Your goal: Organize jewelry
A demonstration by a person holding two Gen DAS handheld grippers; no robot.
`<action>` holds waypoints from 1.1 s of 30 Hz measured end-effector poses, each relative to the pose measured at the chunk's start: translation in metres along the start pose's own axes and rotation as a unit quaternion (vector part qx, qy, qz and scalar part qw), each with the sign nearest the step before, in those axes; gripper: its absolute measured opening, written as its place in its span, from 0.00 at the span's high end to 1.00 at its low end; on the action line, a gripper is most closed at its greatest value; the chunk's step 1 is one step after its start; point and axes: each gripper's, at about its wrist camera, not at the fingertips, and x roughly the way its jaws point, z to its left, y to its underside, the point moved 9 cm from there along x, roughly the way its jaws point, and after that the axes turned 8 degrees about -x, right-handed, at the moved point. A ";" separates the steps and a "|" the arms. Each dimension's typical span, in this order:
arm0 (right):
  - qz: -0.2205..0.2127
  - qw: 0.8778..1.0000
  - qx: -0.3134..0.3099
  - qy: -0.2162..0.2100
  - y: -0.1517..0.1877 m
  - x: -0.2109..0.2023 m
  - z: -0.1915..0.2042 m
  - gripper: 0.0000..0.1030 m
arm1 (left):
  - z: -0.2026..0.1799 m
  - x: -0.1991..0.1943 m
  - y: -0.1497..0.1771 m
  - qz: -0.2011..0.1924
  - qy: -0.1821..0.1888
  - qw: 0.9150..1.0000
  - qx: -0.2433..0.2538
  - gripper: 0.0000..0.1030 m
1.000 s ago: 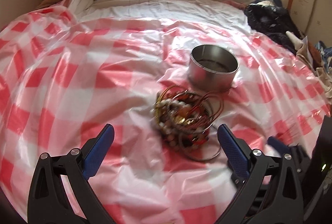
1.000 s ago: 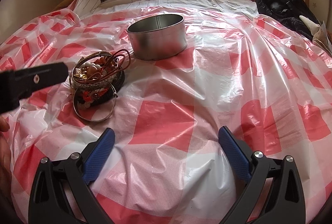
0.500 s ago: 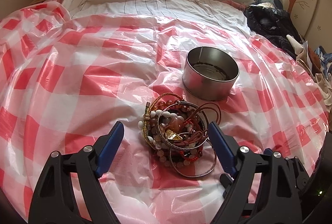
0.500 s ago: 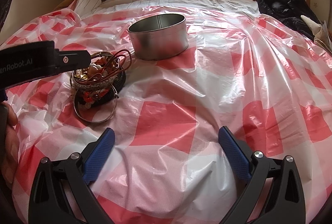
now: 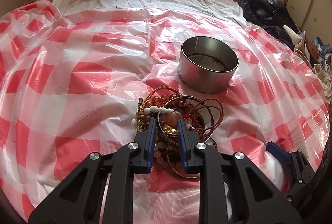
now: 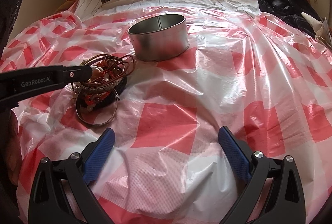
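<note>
Bare checked sheet [image 6: 186, 83] lay open right of the jewelry pile [image 6: 101, 81]; the tin [image 6: 159, 37] stood just beyond, dark clothes [image 6: 286, 4] far right.

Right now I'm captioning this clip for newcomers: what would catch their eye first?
The tangled jewelry pile of beads and bangles, mid-cloth, with the left tongs closed into it. Just behind stands an open round metal tin, shiny against the red-and-white checked plastic cloth. The right tongs hang open over bare cloth.
</note>
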 end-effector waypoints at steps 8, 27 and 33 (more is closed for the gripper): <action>-0.004 1.000 0.004 -0.009 -0.001 -0.001 -0.001 0.07 | -0.001 -0.020 -0.008 -0.006 0.028 1.000 -0.005 0.96; -0.042 0.985 -0.005 -0.168 -0.062 -0.001 0.035 0.09 | 0.056 -0.058 -0.051 -0.040 0.036 0.997 -0.055 0.96; 0.022 0.974 0.011 -0.227 -0.072 0.034 0.040 0.73 | 0.056 -0.056 -0.052 -0.036 0.040 0.996 -0.064 0.96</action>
